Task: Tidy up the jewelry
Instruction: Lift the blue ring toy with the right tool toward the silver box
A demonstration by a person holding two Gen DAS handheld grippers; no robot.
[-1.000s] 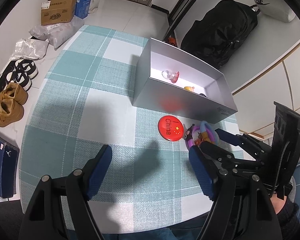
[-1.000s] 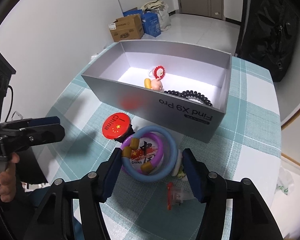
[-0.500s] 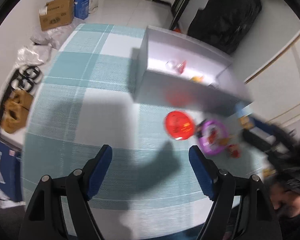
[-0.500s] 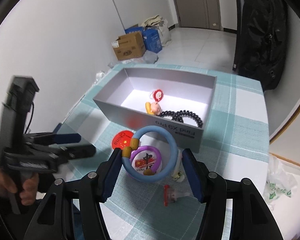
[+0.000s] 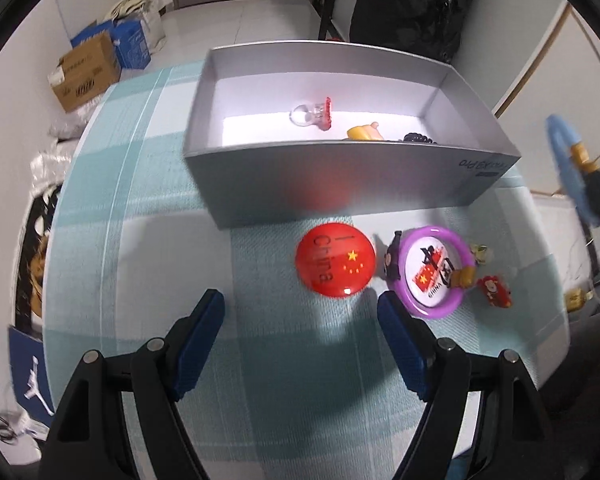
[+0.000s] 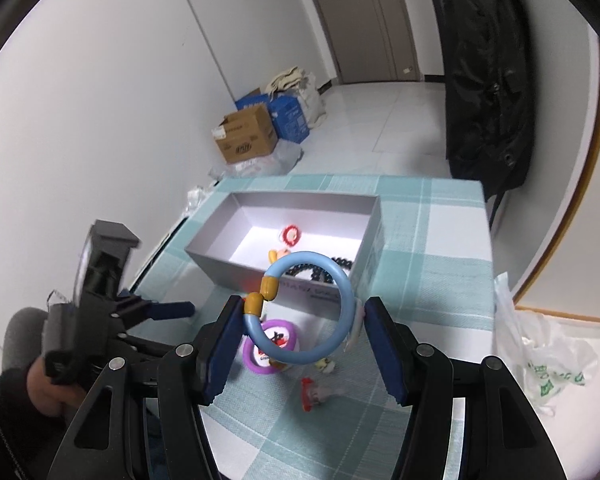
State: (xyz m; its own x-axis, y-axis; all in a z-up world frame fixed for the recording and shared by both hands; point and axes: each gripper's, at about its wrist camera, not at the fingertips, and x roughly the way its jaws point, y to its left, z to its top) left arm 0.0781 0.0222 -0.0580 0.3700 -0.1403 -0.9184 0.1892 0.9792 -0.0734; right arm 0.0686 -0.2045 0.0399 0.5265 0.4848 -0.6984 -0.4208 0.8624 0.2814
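My right gripper (image 6: 300, 312) is shut on a blue ring bracelet (image 6: 340, 280) with yellow beads and holds it in the air, in front of the open grey box (image 6: 236, 264). In the left wrist view the bracelet (image 5: 566, 160) shows blurred at the right edge. On the checked cloth in front of the box (image 5: 340, 184) lie a red China badge (image 5: 335, 260), a purple ring (image 5: 460, 248) around a white badge, and a small red charm (image 5: 494, 290). My left gripper (image 5: 300, 312) hangs open just short of the red badge, holding nothing.
Inside the box lie a clear ring with a red flower (image 5: 312, 114), a yellow figure (image 5: 364, 132) and a black coil tie (image 5: 418, 138). A cardboard carton (image 6: 246, 138) and a black backpack (image 6: 484, 80) are on the floor. A plastic bag (image 6: 540, 356) hangs at the table's right edge.
The right gripper has lifted the blue bracelet up off the purple ring. The left gripper has rolled and shifted right, closer to the red badge.
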